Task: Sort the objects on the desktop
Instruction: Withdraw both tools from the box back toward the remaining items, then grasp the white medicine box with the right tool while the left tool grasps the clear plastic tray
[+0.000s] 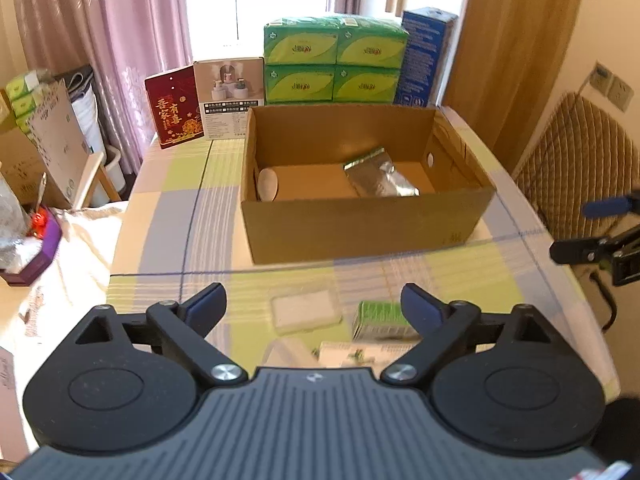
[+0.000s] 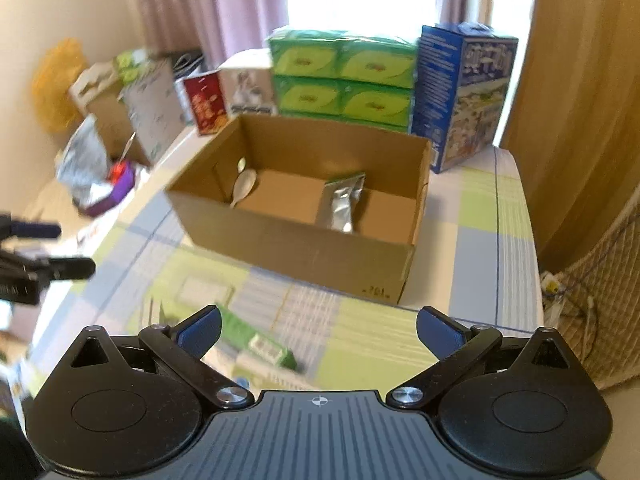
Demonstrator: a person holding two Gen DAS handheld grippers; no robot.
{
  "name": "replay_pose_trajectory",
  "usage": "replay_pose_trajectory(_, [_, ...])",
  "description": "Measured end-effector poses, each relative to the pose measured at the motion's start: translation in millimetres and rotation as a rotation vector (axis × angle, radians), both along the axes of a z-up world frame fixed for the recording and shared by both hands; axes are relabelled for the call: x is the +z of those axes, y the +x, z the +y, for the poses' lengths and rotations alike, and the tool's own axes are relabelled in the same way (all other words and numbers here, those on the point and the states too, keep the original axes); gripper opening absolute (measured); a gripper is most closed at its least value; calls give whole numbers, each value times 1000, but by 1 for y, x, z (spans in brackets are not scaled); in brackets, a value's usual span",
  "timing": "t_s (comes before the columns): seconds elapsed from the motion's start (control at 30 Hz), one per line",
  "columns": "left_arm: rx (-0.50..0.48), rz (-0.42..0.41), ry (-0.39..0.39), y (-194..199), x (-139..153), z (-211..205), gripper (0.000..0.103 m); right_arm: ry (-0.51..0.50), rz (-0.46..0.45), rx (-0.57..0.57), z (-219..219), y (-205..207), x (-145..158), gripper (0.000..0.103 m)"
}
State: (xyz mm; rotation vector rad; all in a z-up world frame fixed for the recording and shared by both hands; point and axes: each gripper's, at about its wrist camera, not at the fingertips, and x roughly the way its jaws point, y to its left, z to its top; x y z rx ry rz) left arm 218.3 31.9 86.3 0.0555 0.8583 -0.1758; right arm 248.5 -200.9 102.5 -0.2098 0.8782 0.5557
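Here, your left hand-held gripper (image 1: 313,303) hovers above the near part of the tabletop (image 1: 168,216), its two blue-padded fingers spread wide with nothing between them. Beneath and just ahead of it lie a flat white packet (image 1: 304,312), a small green box (image 1: 378,318) close to the right finger, and a pale box (image 1: 360,354) nearer the camera, partly hidden by the gripper body. Beyond them stands the open cardboard box (image 1: 360,232), resting on the checked cloth. Inside it, a silver foil pouch (image 1: 378,178) lies on the floor towards the right, and a pale spoon (image 1: 267,186) leans in the left corner.

Your right hand-held gripper (image 2: 319,327) is likewise spread, holding nothing. In the right wrist view a long green box (image 2: 260,342) lies on the tabletop just ahead of its left finger, blurred. The same cardboard box (image 2: 304,248) sits further off, with the foil pouch (image 2: 342,202) and the spoon (image 2: 243,186) within.

Behind the cardboard box, at the far edge of the tabletop, stand stacked green tissue packs (image 1: 334,66), a tall blue carton (image 1: 424,56), a red card box (image 1: 174,110) and a white product box (image 1: 230,98). Each gripper appears at the margin of the other's view.
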Motion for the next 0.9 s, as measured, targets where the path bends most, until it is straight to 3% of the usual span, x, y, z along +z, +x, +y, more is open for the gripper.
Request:
replay_pose_trajectory(0.33, [-77,30,36,-54,-29,10,101,-112,-94,159,-12,-53,-27,101])
replay_pose_trajectory(0.47, [-117,34,66,-68,-46,8,101,-207,-152,270,-10,-75,-50,101])
replay_pose_trajectory(0.67, [-265,12,166,-85,-67,-8,101,-355,-237,446,-12,-99,-84,101])
replay_pose_trajectory(0.9, [-513,-70,348,-103,-88,-36,101,-447,-342,573,-11,-114,-104,101])
